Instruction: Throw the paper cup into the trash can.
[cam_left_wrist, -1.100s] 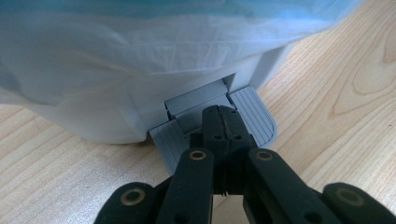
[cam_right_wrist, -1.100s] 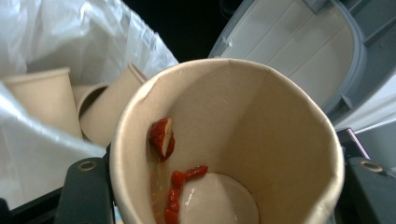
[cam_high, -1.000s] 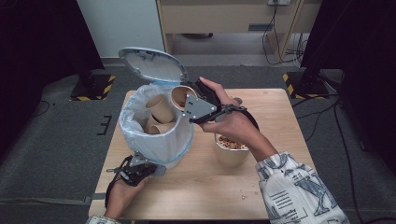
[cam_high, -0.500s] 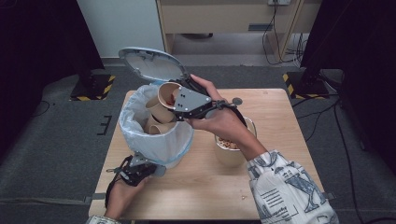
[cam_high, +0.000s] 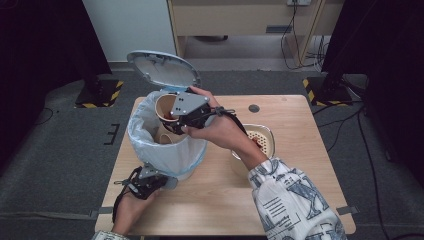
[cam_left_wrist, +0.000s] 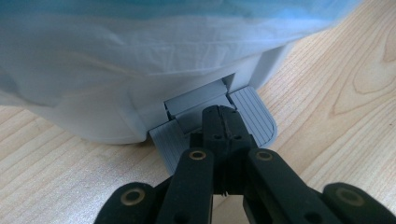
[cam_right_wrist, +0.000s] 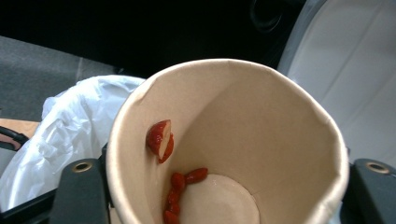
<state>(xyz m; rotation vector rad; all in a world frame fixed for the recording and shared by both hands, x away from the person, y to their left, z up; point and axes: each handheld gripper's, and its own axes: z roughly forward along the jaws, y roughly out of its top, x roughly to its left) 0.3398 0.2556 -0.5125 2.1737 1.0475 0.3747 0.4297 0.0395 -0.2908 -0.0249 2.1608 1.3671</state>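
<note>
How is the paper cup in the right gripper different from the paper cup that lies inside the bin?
The held paper cup hangs over the bin between the right gripper jaws; the cup inside the bin lies loose on the bag. The held cup has red food pieces stuck inside; the other cup's inside cannot be seen. Both are tan paper and tipped sideways.

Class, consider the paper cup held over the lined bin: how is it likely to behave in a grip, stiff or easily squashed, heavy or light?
The paper cup probably squashes easily: its rim looks thin and slightly out of round. It is likely light, holding a few red food scraps. The right hand-held gripper, whose jaws have just been opening, flanks the cup, so it may soon drop into the bin.
</note>
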